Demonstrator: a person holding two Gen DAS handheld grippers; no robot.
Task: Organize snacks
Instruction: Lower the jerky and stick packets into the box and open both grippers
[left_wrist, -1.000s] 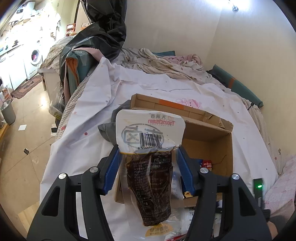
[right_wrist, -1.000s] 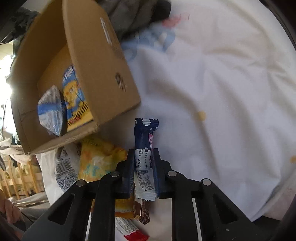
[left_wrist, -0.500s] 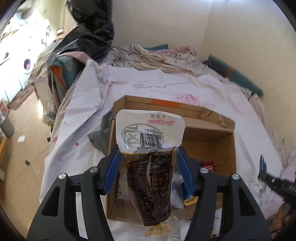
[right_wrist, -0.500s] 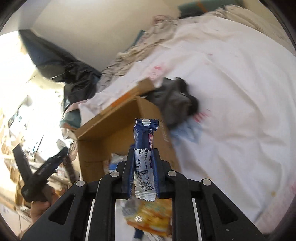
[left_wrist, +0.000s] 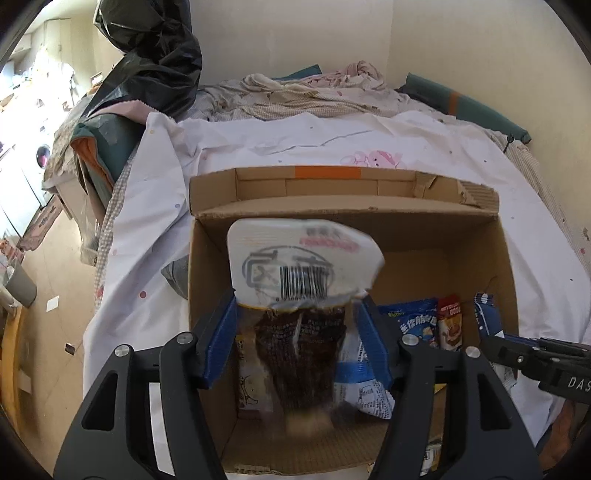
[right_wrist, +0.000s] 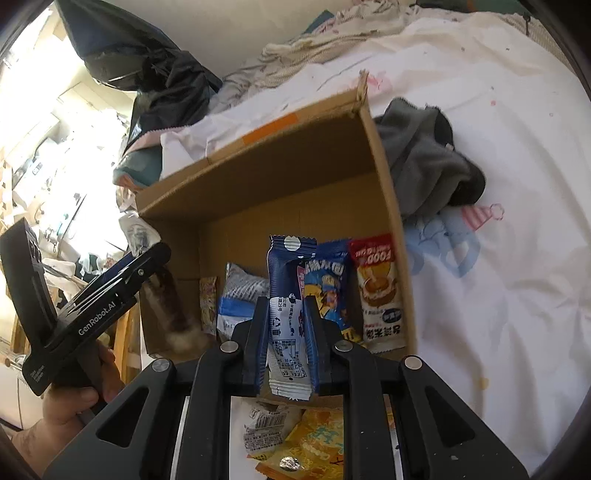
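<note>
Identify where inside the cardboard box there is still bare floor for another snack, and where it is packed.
In the cardboard box, bare floor lies along the far wall, and at the near left corner beside the left wall. Crowded: the right side, where the blue packet and red-topped packet stand against the right wall, with a white-blue packet beside them.

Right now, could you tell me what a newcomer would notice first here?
Probably the open cardboard box on the white sheet, already holding several snack packets. Above it the left gripper holds a brown snack pouch, while the right gripper clamps a dark blue bar.
</note>
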